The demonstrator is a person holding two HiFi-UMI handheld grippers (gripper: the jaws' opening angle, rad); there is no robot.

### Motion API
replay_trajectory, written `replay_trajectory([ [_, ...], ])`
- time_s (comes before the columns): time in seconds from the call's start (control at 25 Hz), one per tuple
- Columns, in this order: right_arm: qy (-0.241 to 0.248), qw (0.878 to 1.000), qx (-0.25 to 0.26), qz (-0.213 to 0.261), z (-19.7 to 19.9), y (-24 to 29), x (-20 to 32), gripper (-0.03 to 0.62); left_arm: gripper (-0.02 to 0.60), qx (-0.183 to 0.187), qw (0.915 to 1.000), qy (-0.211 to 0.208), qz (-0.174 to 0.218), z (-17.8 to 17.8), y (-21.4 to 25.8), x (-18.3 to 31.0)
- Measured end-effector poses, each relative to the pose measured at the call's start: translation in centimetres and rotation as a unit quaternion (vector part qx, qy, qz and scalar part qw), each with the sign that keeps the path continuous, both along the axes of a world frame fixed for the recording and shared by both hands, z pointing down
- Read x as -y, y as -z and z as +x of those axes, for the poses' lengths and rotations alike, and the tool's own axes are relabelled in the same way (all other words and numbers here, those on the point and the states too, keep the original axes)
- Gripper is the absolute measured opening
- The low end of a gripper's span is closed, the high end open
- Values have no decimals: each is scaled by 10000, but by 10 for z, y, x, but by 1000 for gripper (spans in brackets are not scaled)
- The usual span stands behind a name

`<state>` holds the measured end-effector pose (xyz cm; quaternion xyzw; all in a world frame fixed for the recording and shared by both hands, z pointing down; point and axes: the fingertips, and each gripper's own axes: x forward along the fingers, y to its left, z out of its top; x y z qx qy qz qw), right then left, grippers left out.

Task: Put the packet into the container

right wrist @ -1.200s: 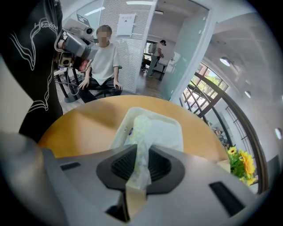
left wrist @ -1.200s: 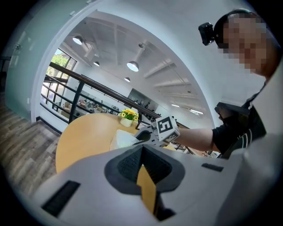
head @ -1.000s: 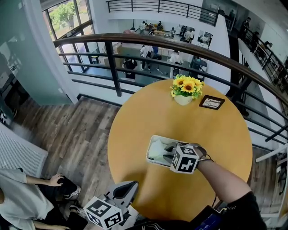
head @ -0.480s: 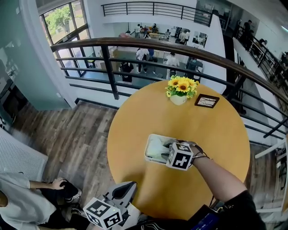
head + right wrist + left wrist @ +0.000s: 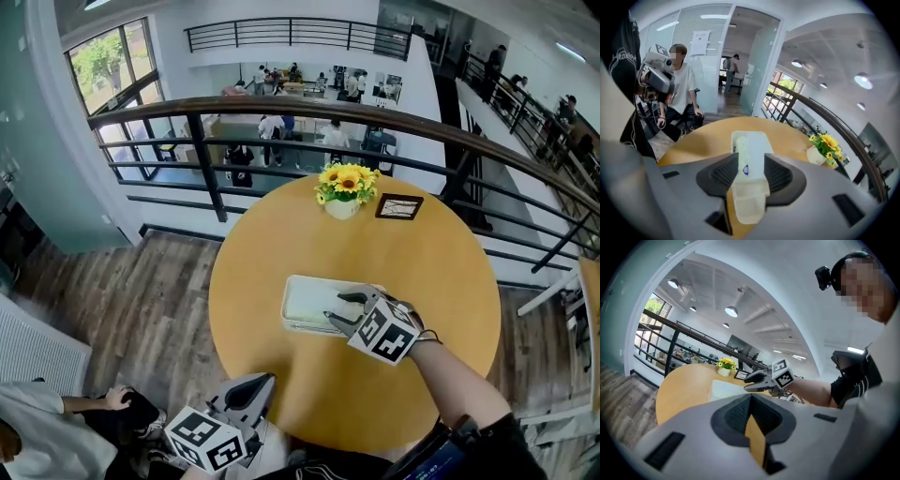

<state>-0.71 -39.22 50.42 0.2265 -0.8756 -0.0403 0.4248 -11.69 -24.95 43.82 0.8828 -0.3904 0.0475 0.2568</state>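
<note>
A white rectangular container lies on the round yellow table. The pale packet rests inside it. My right gripper hovers at the container's right end, jaws opening. In the right gripper view the packet and container show through the gap of the right gripper, and the pads do not press on the packet. My left gripper hangs off the table's near edge, shut and empty. The left gripper view shows the left gripper aimed at the container.
A pot of sunflowers and a small framed card stand at the table's far side. A black railing curves behind the table, with a drop to a lower floor beyond. A person sits at lower left.
The right gripper has drawn back from over the container toward its right end and its jaws have spread. The packet now lies in the container. The left gripper has stayed put.
</note>
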Motion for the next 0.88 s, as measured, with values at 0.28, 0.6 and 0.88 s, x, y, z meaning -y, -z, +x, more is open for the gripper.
replay_trajectory([
  [0.28, -679, 9864, 1490, 110, 13, 61, -73, 167, 5, -22, 9987, -397, 331, 12, 20, -13],
  [0.6, -1439, 9366, 3179, 314, 38, 108, -171, 77, 5, -77, 9928, -960, 706, 38, 47, -52],
  [0.88, -1632, 9302, 3208, 724, 40, 113, -225, 8, 5, -53, 9869, -1308, 941, 59, 57, -77],
])
